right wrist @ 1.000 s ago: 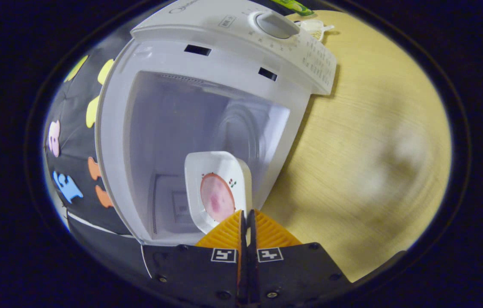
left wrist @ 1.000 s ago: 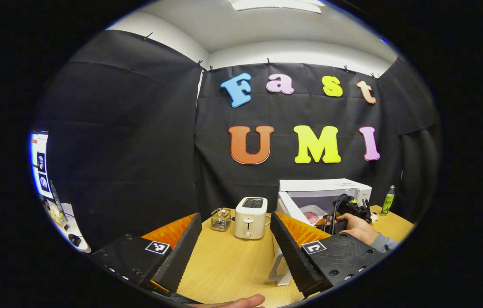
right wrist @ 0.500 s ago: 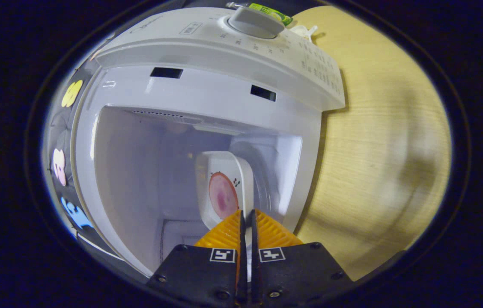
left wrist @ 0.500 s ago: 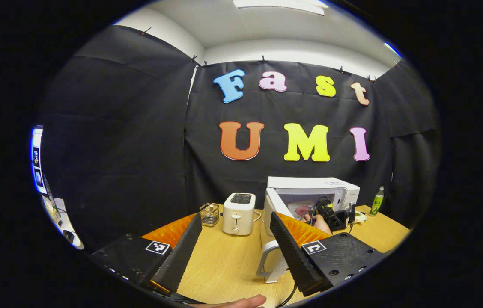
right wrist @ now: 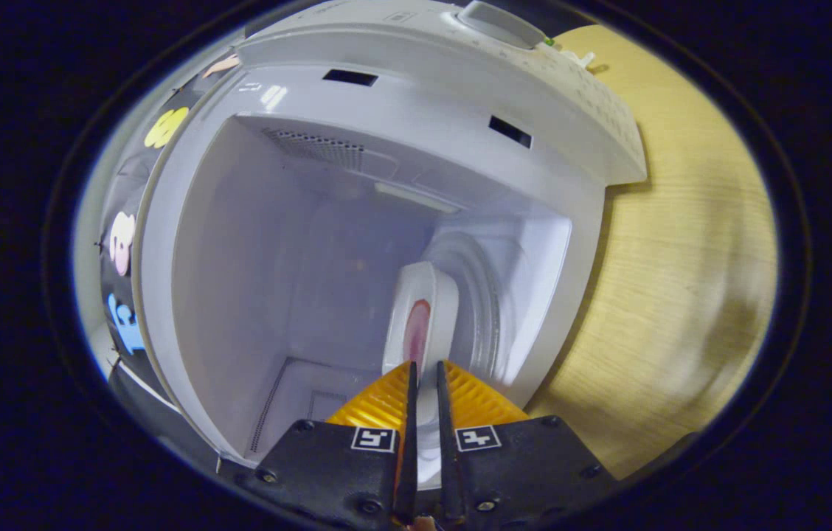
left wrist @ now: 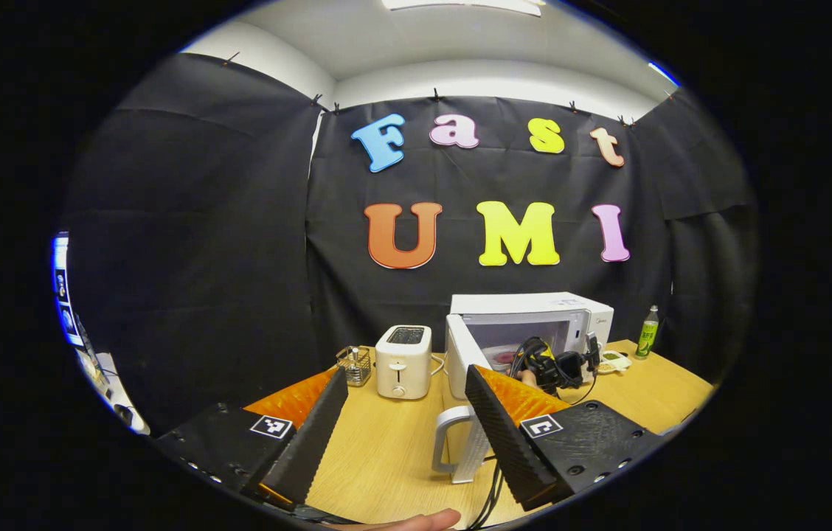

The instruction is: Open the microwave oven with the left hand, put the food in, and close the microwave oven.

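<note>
The white microwave [left wrist: 534,304] stands at the back right of the table, its door [left wrist: 460,346] swung open toward me with the handle [left wrist: 450,442] near my right finger. My left gripper [left wrist: 406,372] is open and holds nothing, well in front of the oven. A hand reaches my right gripper [left wrist: 534,361] into the oven mouth. In the right gripper view the cavity [right wrist: 313,258] is close, and the right gripper [right wrist: 425,365] is shut on the rim of a white plate [right wrist: 427,295] with pink food [right wrist: 417,332], seen edge-on over the turntable [right wrist: 486,310].
A white toaster [left wrist: 403,361] and a small wire basket [left wrist: 355,365] stand left of the microwave. A green bottle [left wrist: 650,332] and a small dish [left wrist: 611,361] sit to its right. Cables trail over the wooden table [left wrist: 386,450]. Bare tabletop [right wrist: 681,258] lies beside the oven.
The right gripper has carried the plate from the oven mouth deeper into the cavity, and the plate now shows edge-on. The left gripper has drawn back from the microwave, staying open.
</note>
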Motion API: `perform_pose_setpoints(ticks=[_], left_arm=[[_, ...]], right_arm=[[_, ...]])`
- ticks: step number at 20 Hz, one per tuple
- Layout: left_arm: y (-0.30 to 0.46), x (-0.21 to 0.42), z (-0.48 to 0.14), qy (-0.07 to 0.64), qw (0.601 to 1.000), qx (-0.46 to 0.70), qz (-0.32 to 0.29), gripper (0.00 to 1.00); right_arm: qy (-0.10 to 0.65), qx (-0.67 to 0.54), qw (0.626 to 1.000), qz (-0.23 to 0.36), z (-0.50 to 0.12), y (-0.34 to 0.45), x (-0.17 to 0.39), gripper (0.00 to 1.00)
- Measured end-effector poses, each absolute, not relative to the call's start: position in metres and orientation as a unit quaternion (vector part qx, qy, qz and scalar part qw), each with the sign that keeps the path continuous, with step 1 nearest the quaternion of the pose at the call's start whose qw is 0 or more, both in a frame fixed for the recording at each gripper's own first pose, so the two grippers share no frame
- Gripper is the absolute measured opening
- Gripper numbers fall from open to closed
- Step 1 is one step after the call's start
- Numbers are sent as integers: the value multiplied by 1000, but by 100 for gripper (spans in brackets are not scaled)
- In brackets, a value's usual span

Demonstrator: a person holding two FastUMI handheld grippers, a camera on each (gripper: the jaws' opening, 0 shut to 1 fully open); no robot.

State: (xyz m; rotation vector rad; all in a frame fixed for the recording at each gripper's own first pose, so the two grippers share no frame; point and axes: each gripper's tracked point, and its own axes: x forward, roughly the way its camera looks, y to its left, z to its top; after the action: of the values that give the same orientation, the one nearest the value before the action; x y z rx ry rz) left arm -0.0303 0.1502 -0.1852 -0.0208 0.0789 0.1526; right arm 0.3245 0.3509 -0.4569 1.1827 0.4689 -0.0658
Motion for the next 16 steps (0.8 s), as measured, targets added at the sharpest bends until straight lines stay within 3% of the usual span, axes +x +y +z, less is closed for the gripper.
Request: perform_pose_setpoints(ticks=[1,2,3,4,5,6,7,9,11,13,14,15,16], left_arm=[[144,-32,-182,35,997,-21,66,96],[141,-33,-177,29,997,-31,57,96],[139,-35,-173,24,998,-40,50,96],[138,-36,-170,20,998,-46,47,96],[141,-38,-169,16,998,-51,46,96],[142,-40,-168,15,997,-52,47,96],[144,-40,-169,14,997,-50,51,96],[152,-42,-171,15,997,-42,66,96],[154,-43,-174,17,997,-31,75,96],[155,-43,-178,22,996,-21,81,96],[157,-44,-181,24,996,-16,83,96],[158,-43,-183,28,996,-15,86,96],[160,-42,-186,31,995,-15,89,96]], right_arm=[[207,542,814,-26,-457,350,325,17],[198,530,825,-18,-455,353,325,4],[194,515,835,-13,-454,353,325,5],[191,500,845,-2,-451,356,323,23],[190,484,854,6,-450,358,322,14],[190,466,864,18,-449,361,321,36],[180,445,876,33,-445,362,323,40],[150,384,910,46,-441,362,324,58],[142,335,930,51,-439,357,321,93],[153,311,936,61,-440,357,317,93],[155,300,939,68,-440,356,316,82],[155,281,945,69,-439,353,313,100],[148,258,952,70,-437,348,313,94]])
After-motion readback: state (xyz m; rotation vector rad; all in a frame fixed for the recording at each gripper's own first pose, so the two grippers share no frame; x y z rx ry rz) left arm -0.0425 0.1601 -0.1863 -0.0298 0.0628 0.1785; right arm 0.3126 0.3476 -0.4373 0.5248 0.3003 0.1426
